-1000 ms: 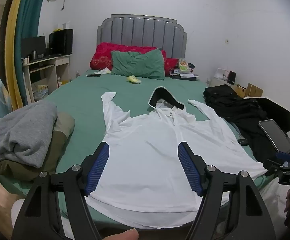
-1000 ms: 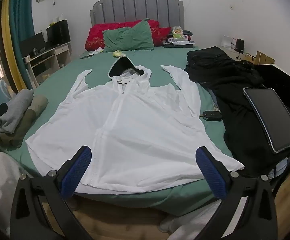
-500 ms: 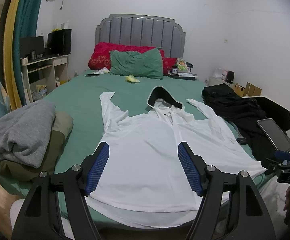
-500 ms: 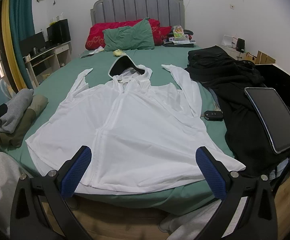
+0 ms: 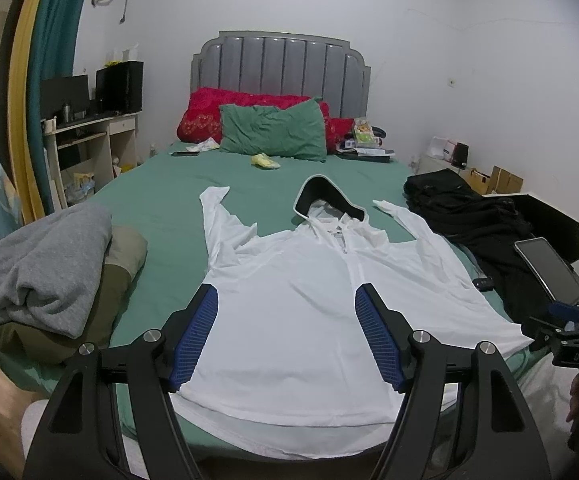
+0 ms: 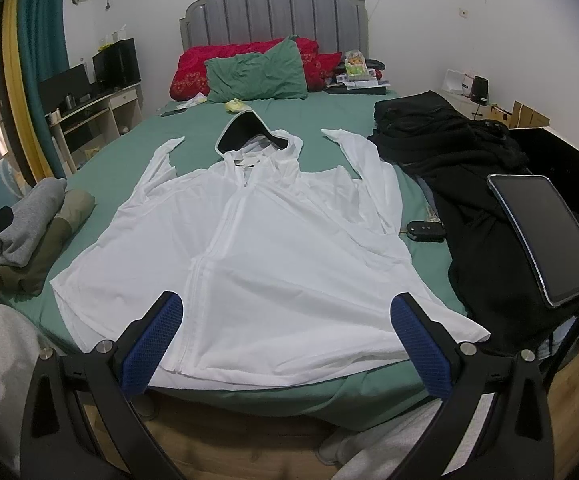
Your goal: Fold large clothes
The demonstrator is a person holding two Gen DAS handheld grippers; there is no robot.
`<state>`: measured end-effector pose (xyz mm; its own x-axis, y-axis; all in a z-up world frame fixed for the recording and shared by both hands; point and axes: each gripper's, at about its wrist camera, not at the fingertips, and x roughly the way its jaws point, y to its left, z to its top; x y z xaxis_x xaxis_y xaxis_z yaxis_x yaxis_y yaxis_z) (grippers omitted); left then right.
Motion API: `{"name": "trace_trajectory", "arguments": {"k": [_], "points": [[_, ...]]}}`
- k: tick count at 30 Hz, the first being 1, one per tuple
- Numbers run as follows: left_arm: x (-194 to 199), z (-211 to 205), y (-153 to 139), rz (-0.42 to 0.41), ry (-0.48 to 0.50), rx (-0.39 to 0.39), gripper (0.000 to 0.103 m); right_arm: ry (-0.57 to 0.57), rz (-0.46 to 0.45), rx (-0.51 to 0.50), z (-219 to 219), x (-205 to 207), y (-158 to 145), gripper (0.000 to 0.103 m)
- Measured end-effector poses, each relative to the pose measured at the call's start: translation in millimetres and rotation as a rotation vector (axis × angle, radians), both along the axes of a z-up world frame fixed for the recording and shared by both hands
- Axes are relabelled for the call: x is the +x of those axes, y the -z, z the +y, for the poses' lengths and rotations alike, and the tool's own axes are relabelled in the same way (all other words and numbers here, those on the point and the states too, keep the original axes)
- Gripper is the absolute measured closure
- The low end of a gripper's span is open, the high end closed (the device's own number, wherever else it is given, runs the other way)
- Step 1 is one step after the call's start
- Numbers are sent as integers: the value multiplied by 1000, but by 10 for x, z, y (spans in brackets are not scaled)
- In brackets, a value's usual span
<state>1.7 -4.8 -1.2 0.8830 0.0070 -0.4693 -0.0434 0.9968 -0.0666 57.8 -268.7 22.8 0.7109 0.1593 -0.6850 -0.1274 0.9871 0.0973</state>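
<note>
A white zip-up hooded jacket (image 5: pixel 309 300) (image 6: pixel 257 248) lies spread flat, front up, on the green bed (image 5: pixel 161 200) (image 6: pixel 329 120), sleeves angled toward the headboard and hood with a dark lining at the top. My left gripper (image 5: pixel 287 332) hovers open above the jacket's lower hem, nothing between its blue pads. My right gripper (image 6: pixel 287 344) also stands open over the hem near the bed's foot, holding nothing. The right gripper's body shows at the right edge of the left wrist view.
A folded grey and olive clothes pile (image 5: pixel 49 276) (image 6: pixel 33 232) sits on the bed's left edge. Black garments (image 5: pixel 473 216) (image 6: pixel 461 152), a tablet (image 6: pixel 545 236) and a car key (image 6: pixel 425 231) lie on the right. Pillows (image 5: pixel 273 132) rest at the headboard. A desk (image 5: pixel 89 136) stands left.
</note>
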Motion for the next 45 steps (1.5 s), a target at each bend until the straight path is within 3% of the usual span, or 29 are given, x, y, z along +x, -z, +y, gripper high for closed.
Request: {"name": "trace_trajectory", "arguments": {"k": [45], "points": [[2,-51,-60,-8,9,-2,29,1,1,3,-19,31,12,1]]}}
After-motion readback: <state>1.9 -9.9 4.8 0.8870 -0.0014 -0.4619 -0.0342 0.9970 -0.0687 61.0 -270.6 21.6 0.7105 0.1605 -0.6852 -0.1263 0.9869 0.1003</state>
